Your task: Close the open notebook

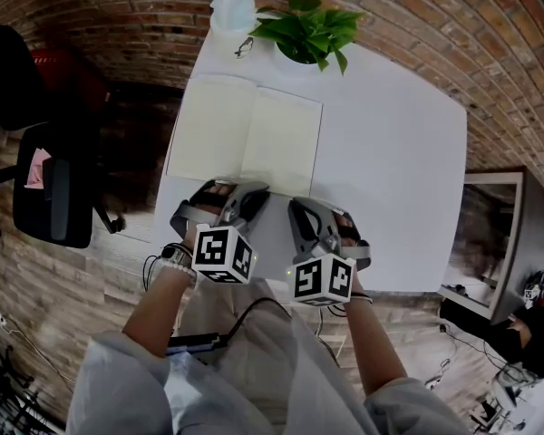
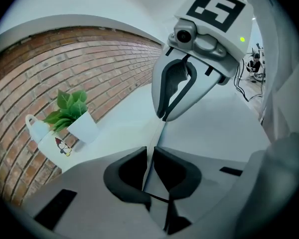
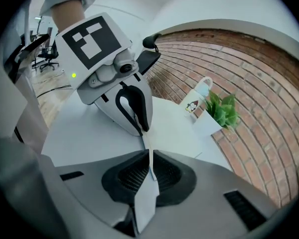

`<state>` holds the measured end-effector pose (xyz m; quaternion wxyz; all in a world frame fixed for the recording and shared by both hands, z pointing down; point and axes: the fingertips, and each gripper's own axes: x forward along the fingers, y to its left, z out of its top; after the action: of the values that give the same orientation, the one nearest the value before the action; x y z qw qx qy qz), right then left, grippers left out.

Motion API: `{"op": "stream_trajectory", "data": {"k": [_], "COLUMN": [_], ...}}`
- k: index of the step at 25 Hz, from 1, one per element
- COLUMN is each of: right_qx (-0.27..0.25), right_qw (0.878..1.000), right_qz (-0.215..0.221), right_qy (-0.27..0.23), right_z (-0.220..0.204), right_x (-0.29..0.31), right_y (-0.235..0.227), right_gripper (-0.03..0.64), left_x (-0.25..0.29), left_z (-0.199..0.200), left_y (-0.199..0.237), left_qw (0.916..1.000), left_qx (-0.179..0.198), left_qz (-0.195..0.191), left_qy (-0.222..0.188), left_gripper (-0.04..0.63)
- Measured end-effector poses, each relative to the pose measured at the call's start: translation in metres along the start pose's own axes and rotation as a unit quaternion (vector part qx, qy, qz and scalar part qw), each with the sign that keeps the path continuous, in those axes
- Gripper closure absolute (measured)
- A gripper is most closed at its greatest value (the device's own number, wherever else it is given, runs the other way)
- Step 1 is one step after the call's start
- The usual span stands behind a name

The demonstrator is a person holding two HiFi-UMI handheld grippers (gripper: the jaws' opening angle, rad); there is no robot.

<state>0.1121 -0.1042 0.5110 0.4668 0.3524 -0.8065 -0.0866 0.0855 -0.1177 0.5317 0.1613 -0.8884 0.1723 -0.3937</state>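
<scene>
The right gripper (image 3: pixel 150 168) has its jaws drawn together on a thin white sheet (image 3: pixel 144 210). The sheet is seen edge-on, runs straight through the ribbed dark pads and widens toward the camera. From the pads it leads up to the tips of the left gripper (image 2: pixel 150 167), which faces the right one head-on and close.

In the left gripper view the two dark pads stand almost together, with only a narrow slit between them. The same thin pale edge passes through that slit and on to the right gripper's tips. Whether the left pads actually press on the sheet cannot be told. Nor can it be told whether the sheet is a page of the notebook.

In the head view both grippers sit low over the near part of the white table (image 1: pixel 394 152), angled inward toward each other. Their marker cubes are toward the person, whose hands grasp the grips behind them.

The notebook (image 1: pixel 245 134) lies open and flat just beyond the jaws, both pale blank pages showing. Its near edge is just beside the grippers' tips and its spine runs away from the person.

Farther back, near the table's far edge, a leafy green plant (image 1: pixel 308 25) stands in a white pot. A white mug (image 1: pixel 233 7) stands beside it on the left.

A red brick wall (image 1: pixel 453 53) lies beyond the table, and a black office chair (image 1: pixel 50 198) stands on the wooden floor well to the left.
</scene>
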Motion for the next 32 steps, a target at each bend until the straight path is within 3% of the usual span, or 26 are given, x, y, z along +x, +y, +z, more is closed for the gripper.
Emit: {"op": "stream_trajectory", "data": {"k": [9,14,19,24,28,30,32], "right_qx": [0.094,0.134,0.149,0.052,-0.035,-0.069,-0.101], "right_qw": [0.995,0.99,0.988,0.997,0.996,0.994,0.991], "right_qz": [-0.021,-0.032,-0.039,-0.034,-0.037,-0.032,-0.029], "right_qy": [0.003,-0.001,0.009,0.05,0.075,0.083,0.086], "right_z": [-0.014,-0.017,-0.023,-0.035,-0.044,-0.047,-0.048], "right_x": [-0.013,-0.019,-0.021,-0.013,-0.006,-0.003,0.001], "right_y": [-0.007,-0.011,-0.008,-0.001,-0.005,-0.006,-0.007], "right_gripper": [0.568,0.568,0.568,0.566,0.558,0.498,0.48], "left_x": [-0.009,-0.018,-0.025,-0.026,-0.026,-0.025,-0.024], "left_z": [0.005,0.008,0.01,0.01,0.01,0.01,0.01], "left_y": [0.006,0.011,0.015,0.016,0.016,0.016,0.016], "left_qw": [0.9962,0.9872,0.9797,0.9774,0.9777,0.9778,0.9781], "left_qx": [-0.081,-0.149,-0.187,-0.197,-0.195,-0.195,-0.194], "left_qz": [0.011,0.019,0.026,0.027,0.026,0.026,0.026], "left_qy": [-0.029,-0.055,-0.068,-0.072,-0.072,-0.071,-0.07], "left_gripper": [0.55,0.569,0.577,0.577,0.577,0.577,0.577]}}
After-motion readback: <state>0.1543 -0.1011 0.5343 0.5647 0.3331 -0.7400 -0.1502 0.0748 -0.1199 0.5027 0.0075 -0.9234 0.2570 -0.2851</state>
